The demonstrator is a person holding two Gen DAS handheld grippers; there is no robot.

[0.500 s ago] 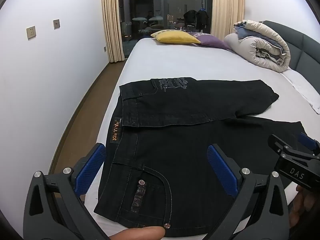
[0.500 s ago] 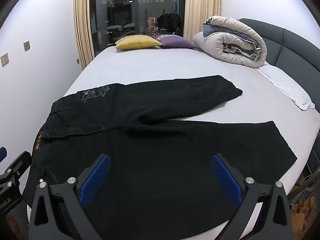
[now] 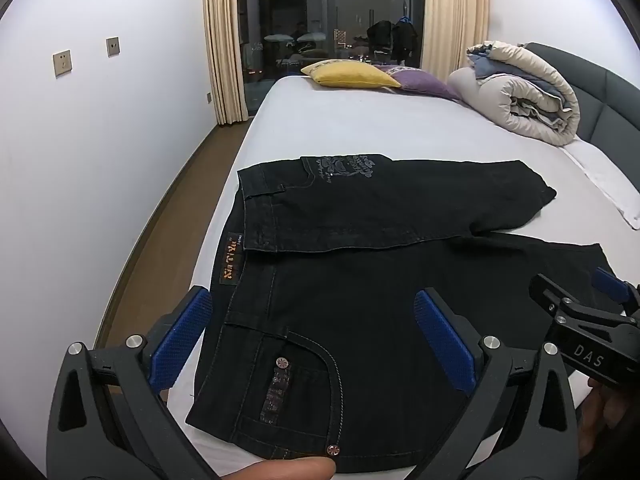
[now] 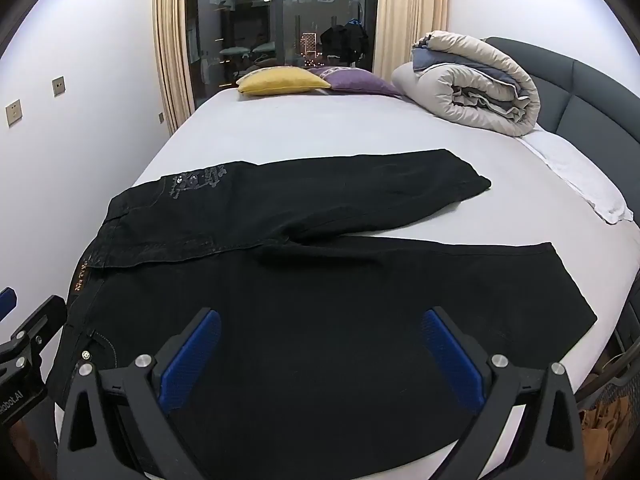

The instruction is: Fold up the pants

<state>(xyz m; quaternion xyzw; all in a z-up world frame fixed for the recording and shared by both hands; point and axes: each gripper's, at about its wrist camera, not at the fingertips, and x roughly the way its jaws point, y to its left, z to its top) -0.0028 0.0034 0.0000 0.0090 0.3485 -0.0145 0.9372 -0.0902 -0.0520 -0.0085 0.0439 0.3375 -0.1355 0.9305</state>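
Observation:
Black jeans (image 3: pixel 360 280) lie flat on the white bed (image 3: pixel 360 128), waistband to the left, legs spread to the right; they also show in the right wrist view (image 4: pixel 320 292). The far leg (image 4: pixel 360 192) angles away from the near leg (image 4: pixel 440 280). My left gripper (image 3: pixel 316 340) is open, held above the waistband and front pocket at the bed's near left corner. My right gripper (image 4: pixel 320 356) is open above the near leg's thigh. Neither holds anything. The right gripper also shows at the right edge of the left wrist view (image 3: pixel 580 320).
A yellow pillow (image 3: pixel 352 74) and a purple pillow (image 3: pixel 420 80) lie at the far end. A rolled duvet (image 3: pixel 520 100) sits by the grey headboard (image 3: pixel 608 108). A white pillow (image 4: pixel 580 176) lies at right. A wall and wooden floor (image 3: pixel 160 220) run along the left side.
Both grippers have barely shifted; the pants lie as before.

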